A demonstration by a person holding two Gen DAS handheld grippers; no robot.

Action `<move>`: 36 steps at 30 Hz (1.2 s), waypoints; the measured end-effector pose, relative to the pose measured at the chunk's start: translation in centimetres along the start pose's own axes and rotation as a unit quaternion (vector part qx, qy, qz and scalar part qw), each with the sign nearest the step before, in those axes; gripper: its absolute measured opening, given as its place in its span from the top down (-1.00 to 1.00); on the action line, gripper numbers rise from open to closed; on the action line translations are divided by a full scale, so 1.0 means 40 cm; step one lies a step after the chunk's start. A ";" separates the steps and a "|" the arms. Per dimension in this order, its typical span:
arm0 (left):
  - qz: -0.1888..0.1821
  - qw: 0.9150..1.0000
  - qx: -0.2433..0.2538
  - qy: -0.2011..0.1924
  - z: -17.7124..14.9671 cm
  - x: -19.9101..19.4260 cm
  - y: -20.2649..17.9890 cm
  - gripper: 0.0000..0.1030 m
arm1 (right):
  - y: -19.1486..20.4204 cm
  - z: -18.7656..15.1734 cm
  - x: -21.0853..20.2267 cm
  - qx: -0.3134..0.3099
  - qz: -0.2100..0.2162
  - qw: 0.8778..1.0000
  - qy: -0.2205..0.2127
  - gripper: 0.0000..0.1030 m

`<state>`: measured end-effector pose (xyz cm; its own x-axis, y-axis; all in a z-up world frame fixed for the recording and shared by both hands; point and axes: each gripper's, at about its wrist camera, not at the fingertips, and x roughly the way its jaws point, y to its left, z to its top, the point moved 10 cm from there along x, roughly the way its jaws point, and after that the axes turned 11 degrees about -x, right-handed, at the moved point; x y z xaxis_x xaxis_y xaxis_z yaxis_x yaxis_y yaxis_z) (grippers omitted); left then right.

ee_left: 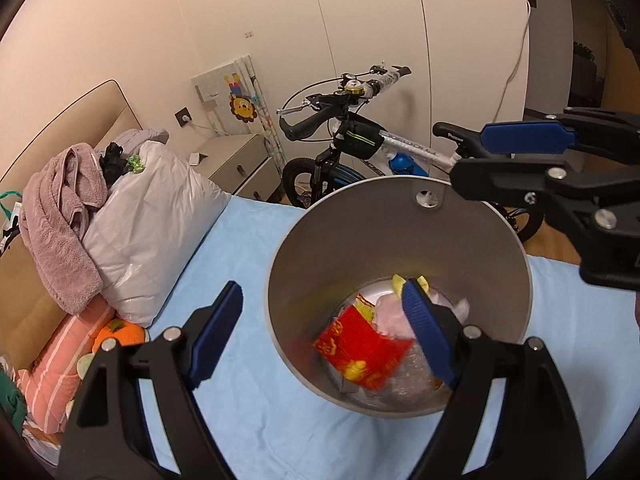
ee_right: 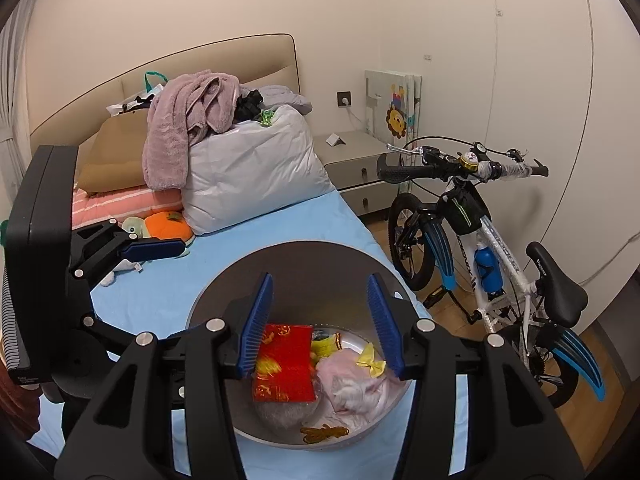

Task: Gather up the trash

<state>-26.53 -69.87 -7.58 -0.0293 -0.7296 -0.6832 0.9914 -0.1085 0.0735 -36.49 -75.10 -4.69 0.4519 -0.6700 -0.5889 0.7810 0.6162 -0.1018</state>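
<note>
- I am looking down into a round grey bin (ee_right: 224, 292) standing on the blue sheet of the bed (ee_right: 168, 292), near its right edge, beside a bicycle (ee_right: 472, 248).
- Inside the bin lie the collected scraps: a red packet with gold print (ee_right: 286, 364), a pink crumpled wrapper (ee_right: 352, 380), a yellow bow (ee_right: 372, 362) and a gold cut-out (ee_right: 324, 432) at the near wall.
- My left claw (ee_left: 324, 332) stands wide open and holds nothing; one finger hangs over the bin's mouth, the other outside its left wall.
- My right claw (ee_right: 320, 324) is partly open above the bin, empty as well; the trash is seen between its fingers but lies well below them, untouched.
- The drop looks finished, I judge. To do this step well I would lift both claws straight up before moving sideways, so no finger clips the rim and tips the bin off the soft bed.
- Then I would scan the sheet for leftover scraps; none show here.
</note>
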 end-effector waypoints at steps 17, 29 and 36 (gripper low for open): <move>0.026 0.997 -0.076 -0.024 -0.081 -0.125 0.139 -0.59 | 0.150 0.014 -0.014 -0.034 0.003 0.999 -0.012 -0.29; 0.116 0.976 -0.181 -0.030 -0.292 -0.312 0.412 -0.59 | 0.529 0.033 -0.011 -0.119 0.089 0.989 -0.024 -0.37; 0.203 0.942 -0.267 -0.033 -0.505 -0.501 0.611 -0.59 | 0.874 0.044 -0.036 -0.193 0.170 0.966 -0.043 -0.37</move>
<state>0.87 -44.26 -6.78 0.3761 -0.6806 -0.6287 0.8451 0.5302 -0.0684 -9.08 -53.32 -6.02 0.7012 -0.4242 -0.5731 0.3707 0.9035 -0.2152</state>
